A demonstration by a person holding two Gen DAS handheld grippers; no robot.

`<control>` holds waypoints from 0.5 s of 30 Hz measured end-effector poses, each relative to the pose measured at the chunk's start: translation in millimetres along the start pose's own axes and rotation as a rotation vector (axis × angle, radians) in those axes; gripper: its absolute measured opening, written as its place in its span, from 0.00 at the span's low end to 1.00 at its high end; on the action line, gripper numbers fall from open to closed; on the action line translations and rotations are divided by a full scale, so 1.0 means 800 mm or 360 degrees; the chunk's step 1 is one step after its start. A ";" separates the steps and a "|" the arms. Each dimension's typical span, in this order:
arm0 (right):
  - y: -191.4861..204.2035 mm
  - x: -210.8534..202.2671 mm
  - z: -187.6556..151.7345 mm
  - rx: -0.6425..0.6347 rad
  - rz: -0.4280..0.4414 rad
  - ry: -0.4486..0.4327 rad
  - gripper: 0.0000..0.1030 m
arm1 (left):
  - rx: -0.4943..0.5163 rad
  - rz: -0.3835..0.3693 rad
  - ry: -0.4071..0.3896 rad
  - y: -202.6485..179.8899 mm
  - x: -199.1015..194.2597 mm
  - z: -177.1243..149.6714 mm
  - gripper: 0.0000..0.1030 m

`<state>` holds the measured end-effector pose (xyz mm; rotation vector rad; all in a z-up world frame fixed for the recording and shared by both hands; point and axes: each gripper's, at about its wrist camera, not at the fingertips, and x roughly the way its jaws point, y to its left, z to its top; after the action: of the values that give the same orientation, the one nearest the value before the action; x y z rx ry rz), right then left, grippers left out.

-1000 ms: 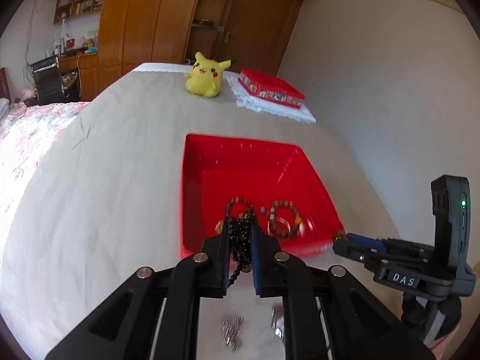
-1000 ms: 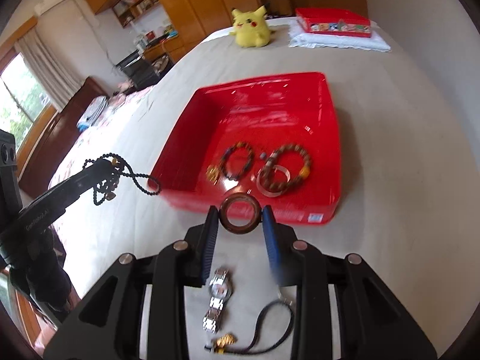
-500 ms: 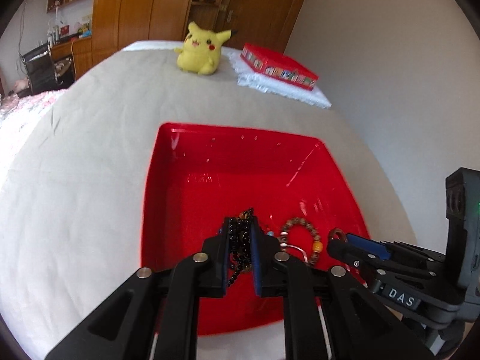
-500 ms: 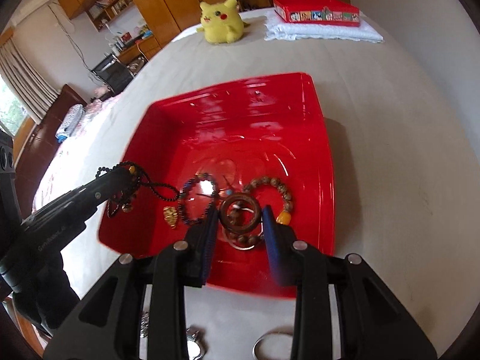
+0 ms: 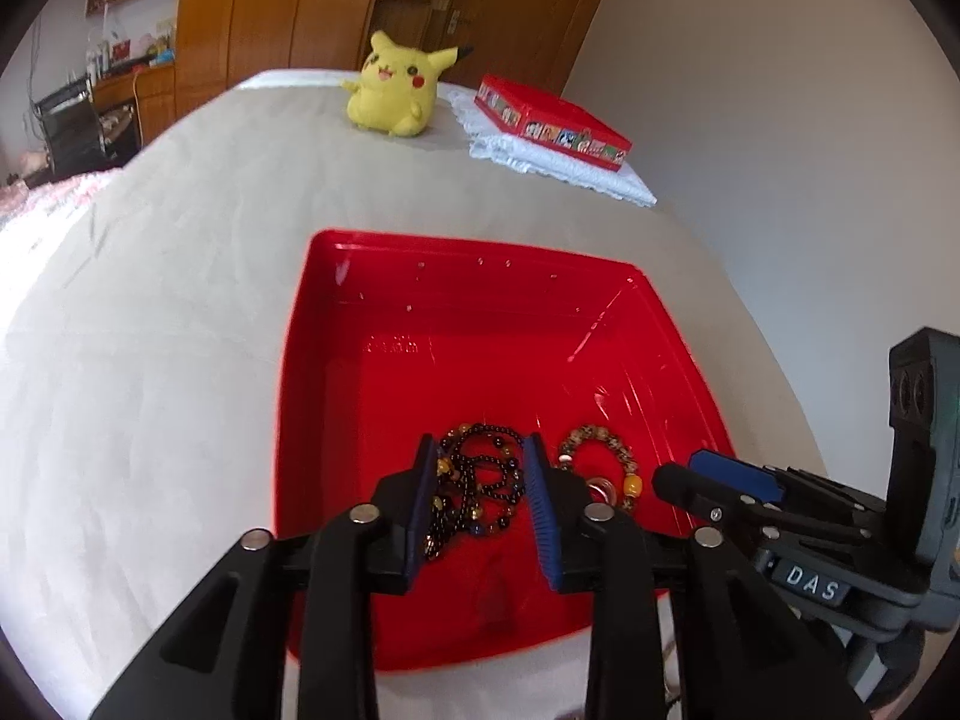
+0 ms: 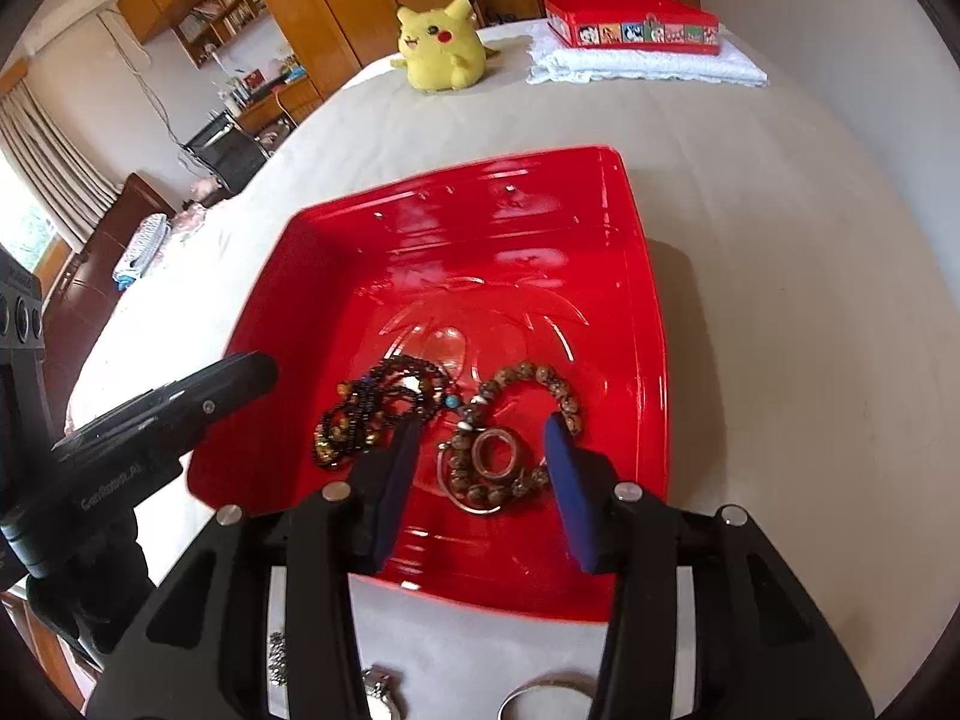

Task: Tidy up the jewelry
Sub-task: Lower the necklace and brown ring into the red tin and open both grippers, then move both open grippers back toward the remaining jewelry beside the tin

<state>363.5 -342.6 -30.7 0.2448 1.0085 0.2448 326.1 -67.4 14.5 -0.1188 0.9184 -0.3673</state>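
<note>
Right wrist view: both the left claw (image 6: 264, 369) and right claw (image 6: 480, 468) are hanging spread apart over the red tray (image 6: 636, 276), jaws just opened, black bead necklace (image 6: 372, 408) and brown ring (image 6: 495, 450) lying inside it, while a watch (image 6: 384, 693) near the tray's front edge is still waiting.

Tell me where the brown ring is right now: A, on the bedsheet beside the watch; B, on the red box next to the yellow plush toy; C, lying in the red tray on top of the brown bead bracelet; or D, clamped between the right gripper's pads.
C: the brown ring lies inside the red tray on the brown bead bracelet, and the right gripper stands open around it, pads clear.
</note>
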 end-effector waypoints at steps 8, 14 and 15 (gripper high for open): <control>0.007 -0.031 -0.021 -0.0008 0.0036 -0.0001 0.42 | 0.0088 0.0131 -0.0091 -0.015 -0.060 -0.037 0.50; 0.010 -0.052 -0.057 -0.0039 0.0004 0.0011 0.42 | 0.0115 0.0223 -0.0126 -0.015 -0.092 -0.078 0.63; 0.011 -0.056 -0.065 -0.0045 0.0004 0.0017 0.42 | 0.0117 0.0235 -0.0134 -0.015 -0.096 -0.083 0.68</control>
<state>295.3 -343.9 -18.5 0.2189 1.0147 0.2627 228.0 -47.4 35.7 0.0010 0.8244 -0.2567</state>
